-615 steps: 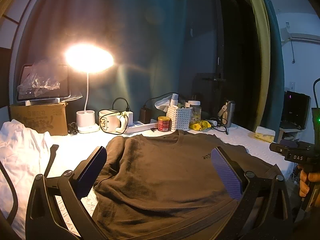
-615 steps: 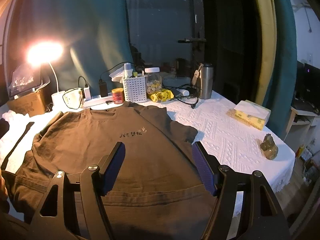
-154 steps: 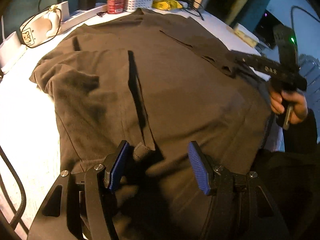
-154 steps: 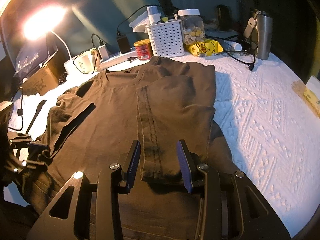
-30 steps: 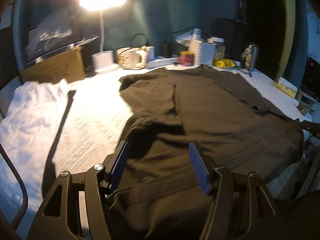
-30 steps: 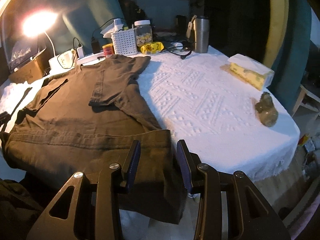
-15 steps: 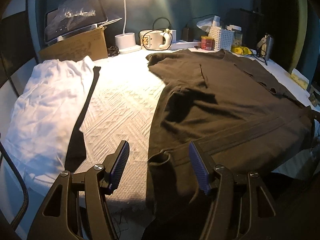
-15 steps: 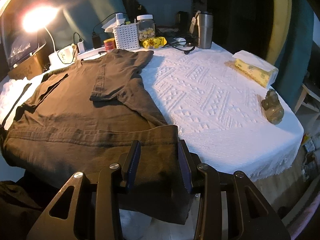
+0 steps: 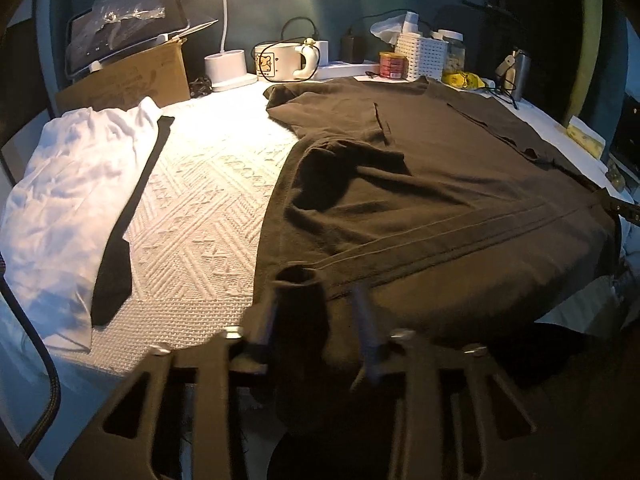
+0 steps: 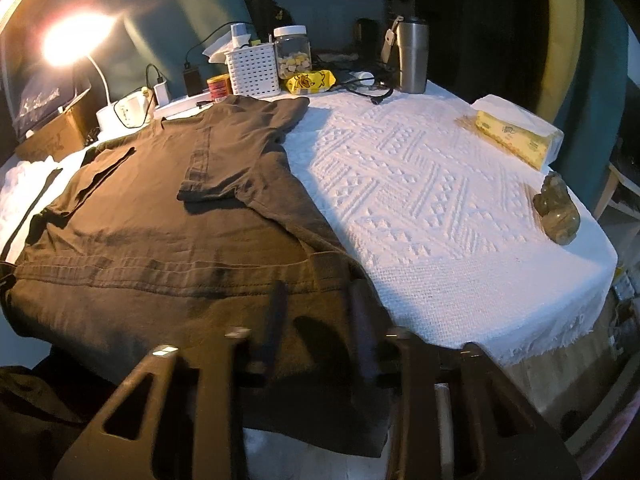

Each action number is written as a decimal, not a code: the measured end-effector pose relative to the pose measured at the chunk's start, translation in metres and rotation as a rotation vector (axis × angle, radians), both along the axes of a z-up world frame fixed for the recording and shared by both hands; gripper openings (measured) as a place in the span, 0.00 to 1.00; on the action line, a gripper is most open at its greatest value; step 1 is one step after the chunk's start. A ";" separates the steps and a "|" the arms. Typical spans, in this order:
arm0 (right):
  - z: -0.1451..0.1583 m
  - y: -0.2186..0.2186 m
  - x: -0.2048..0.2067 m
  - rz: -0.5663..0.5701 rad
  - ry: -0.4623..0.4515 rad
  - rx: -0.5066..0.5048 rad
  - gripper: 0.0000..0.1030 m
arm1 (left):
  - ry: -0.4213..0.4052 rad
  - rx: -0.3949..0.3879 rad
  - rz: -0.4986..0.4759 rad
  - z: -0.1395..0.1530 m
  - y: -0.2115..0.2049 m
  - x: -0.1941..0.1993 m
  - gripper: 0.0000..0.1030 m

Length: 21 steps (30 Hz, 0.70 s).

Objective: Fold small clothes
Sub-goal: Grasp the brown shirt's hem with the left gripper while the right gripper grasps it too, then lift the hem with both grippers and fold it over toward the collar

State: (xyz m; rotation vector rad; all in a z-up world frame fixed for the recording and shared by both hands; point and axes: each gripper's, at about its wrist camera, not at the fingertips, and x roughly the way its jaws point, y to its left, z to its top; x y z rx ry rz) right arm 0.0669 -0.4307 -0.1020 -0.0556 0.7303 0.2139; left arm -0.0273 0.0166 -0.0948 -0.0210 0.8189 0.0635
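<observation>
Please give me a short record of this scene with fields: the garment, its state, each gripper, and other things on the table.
garment: brown T-shirt, lying on the white tablecloth
state: both sleeves folded inward; bottom hem hangs over the near table edge
left gripper: at the hem's left corner, cloth bunched between its fingers; grip not certain
right gripper: at the hem's right corner, cloth between its fingers; grip not certain
other things: white garment, lamp, white basket, steel tumbler, tissue pack

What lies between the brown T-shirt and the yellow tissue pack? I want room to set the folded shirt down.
In the right wrist view, only bare white textured tablecloth lies between the brown T-shirt and the yellow tissue pack.
</observation>
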 end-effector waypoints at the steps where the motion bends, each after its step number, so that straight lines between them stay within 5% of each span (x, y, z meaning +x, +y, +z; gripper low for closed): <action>1: -0.001 0.000 0.000 0.003 -0.001 -0.007 0.19 | 0.000 0.003 0.000 0.000 0.000 0.000 0.17; 7: -0.001 0.003 0.001 0.015 -0.012 -0.057 0.10 | -0.017 0.012 0.012 0.003 0.002 -0.002 0.07; 21: 0.019 0.002 -0.006 0.017 -0.067 -0.029 0.06 | -0.115 0.046 0.010 0.024 0.001 -0.009 0.05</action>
